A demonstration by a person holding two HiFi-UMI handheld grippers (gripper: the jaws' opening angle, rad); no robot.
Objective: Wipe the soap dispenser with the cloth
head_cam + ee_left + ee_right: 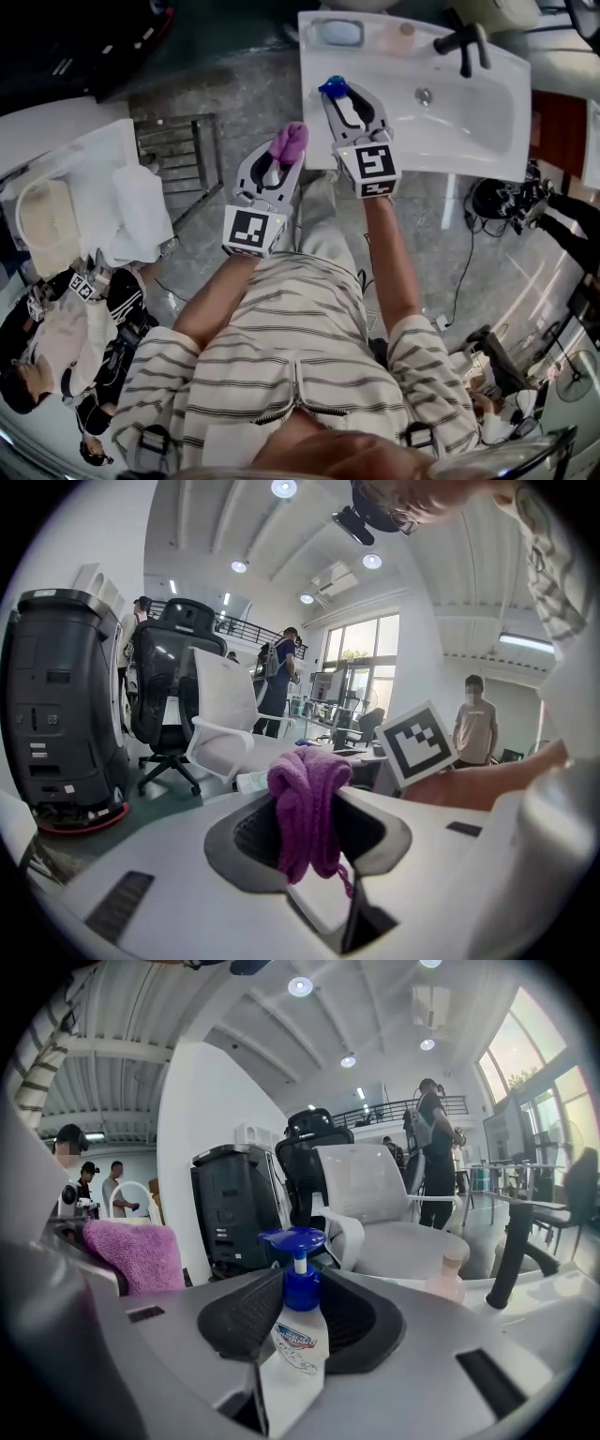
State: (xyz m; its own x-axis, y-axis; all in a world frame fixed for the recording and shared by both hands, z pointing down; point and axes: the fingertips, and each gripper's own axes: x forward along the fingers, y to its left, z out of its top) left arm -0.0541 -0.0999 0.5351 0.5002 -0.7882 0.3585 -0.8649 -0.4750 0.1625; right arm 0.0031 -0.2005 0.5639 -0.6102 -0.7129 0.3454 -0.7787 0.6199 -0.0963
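Note:
The purple cloth [289, 142] is bunched between the jaws of my left gripper [284, 155], which is shut on it; in the left gripper view the cloth [307, 803] hangs folded over the pads. My right gripper [349, 101] is shut on the soap dispenser [349, 112], a white bottle with a blue pump head, held over the near left rim of the sink [469, 122]. In the right gripper view the dispenser [300, 1335] stands upright between the jaws, with the cloth [136, 1255] to its left. The two grippers are side by side, a small gap between cloth and dispenser.
A black faucet [464, 42] and a pinkish bottle [403, 33] stand at the sink's back rim. A metal rack [183, 150] and a white towel [141, 211] lie to the left on the floor side. People stand at lower left; cables lie at right.

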